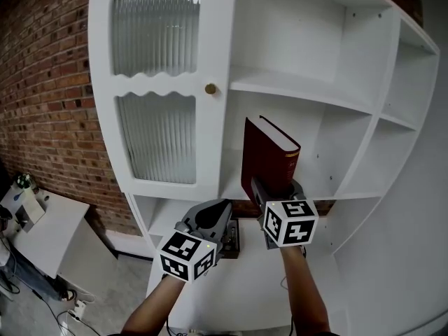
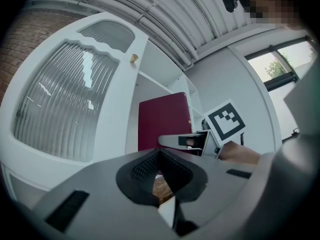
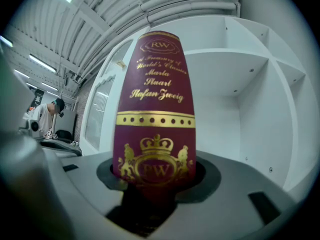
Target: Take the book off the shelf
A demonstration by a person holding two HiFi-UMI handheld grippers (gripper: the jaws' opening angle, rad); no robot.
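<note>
The dark red book [image 1: 269, 161] stands upright in front of the open middle compartments of the white shelf unit [image 1: 301, 89], spine towards the person. Its lower end sits in the right gripper [image 1: 277, 189]. That gripper's jaws stand wide, one on each cover, and clamp the book just above its bottom edge. The spine carries gold lettering, a dotted gold band and a crowned crest low down, right where the jaws take hold. The gripper hides the bottom edge, so I cannot tell from here whether the book still touches the shelf board.

Just to the left and a little lower, the left gripper [image 1: 222, 208] points towards the same shelf. Its jaws are drawn together to a point with nothing between them, and it is close beside the book without touching it. Both of the person's forearms reach up from below.

The compartments behind and to the right of the book hold nothing else that I can see. On the left side of the unit is a door with ribbed glass panes [image 1: 157, 138] and a small brass knob [image 1: 211, 88]. A red brick wall [image 1: 42, 82] runs beyond it, with a pale desk [image 1: 42, 229] down by the floor.
</note>
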